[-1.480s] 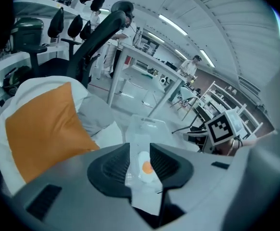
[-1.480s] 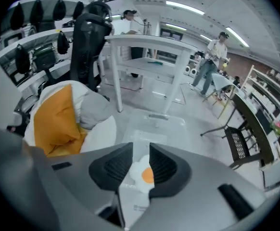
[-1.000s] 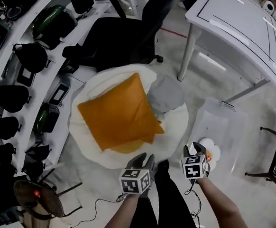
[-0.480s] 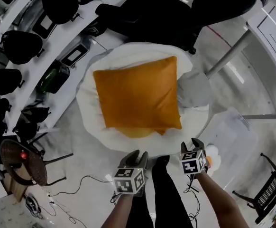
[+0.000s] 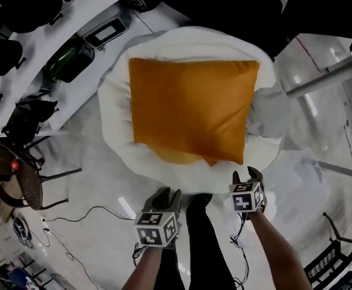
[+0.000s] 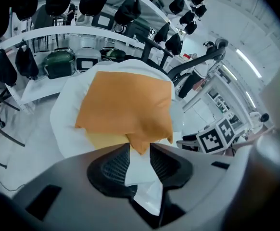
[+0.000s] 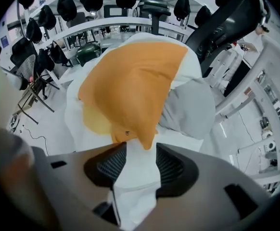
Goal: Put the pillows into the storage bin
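Note:
An orange pillow (image 5: 191, 110) (image 6: 125, 105) (image 7: 130, 85) lies on top of a round white cushion (image 5: 115, 132). A yellow pillow (image 5: 176, 157) (image 7: 94, 119) peeks out under its near edge, and a grey pillow (image 5: 267, 116) (image 7: 188, 105) sits at its right. The clear storage bin (image 5: 297, 174) stands on the floor at the right. Both grippers point down at the cushion's near rim. My left gripper (image 5: 167, 193) (image 6: 139, 150) is open, nothing pinched. My right gripper (image 5: 246, 174) (image 7: 141, 150) has just been opening its jaws; only white cushion shows through the gap.
A curved white shelf with black bags (image 5: 19, 5) runs along the left. A black office chair (image 5: 224, 5) stands behind the cushion, a table leg (image 5: 327, 77) at the right. A fan (image 5: 9, 180) and cables (image 5: 73, 219) lie at the lower left. A black chair (image 5: 339, 261) stands at the lower right.
Both grippers have moved forward and down to the white cushion's near edge. The head view has swung over the pillows, which now fill more of it.

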